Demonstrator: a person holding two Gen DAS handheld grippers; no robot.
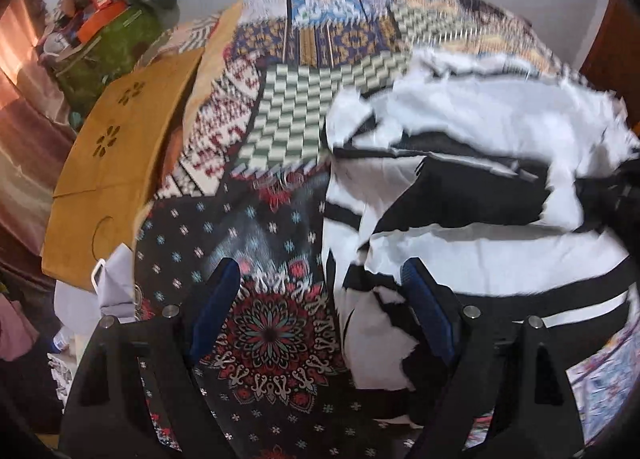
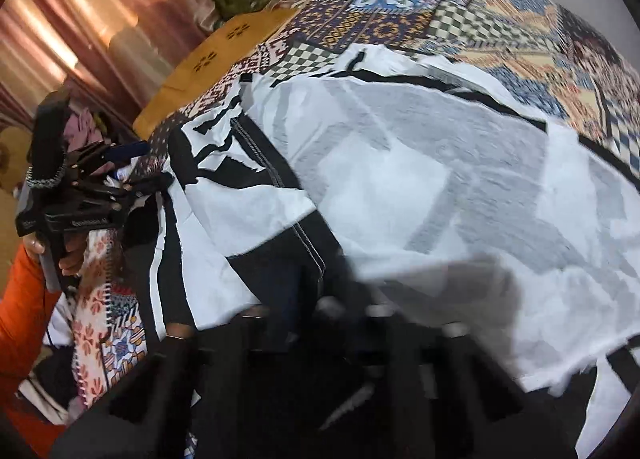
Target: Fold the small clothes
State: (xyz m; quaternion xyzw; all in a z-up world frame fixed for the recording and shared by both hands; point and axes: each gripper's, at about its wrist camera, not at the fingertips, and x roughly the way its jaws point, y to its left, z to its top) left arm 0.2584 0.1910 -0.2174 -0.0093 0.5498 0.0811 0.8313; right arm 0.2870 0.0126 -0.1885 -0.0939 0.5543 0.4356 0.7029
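Patchwork bedspread [image 1: 304, 43], brown board [image 1: 120, 147], curtain [image 2: 80, 19]

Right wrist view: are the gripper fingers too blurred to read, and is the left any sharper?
Right wrist view: right gripper smeared by motion blur, jaws unreadable. Left wrist view: left gripper sharper, blue pads clear; black-and-white garment edges jagged.

No text can be read with certainty in either view. In the right wrist view, the left gripper [image 2: 120, 163] carries a small line of pale print on its black body, but it is too small and blurred to make out the letters. In the left wrist view, an orange box [image 1: 102, 17] lies on the pile beyond the bed's far left corner; its markings are not legible.
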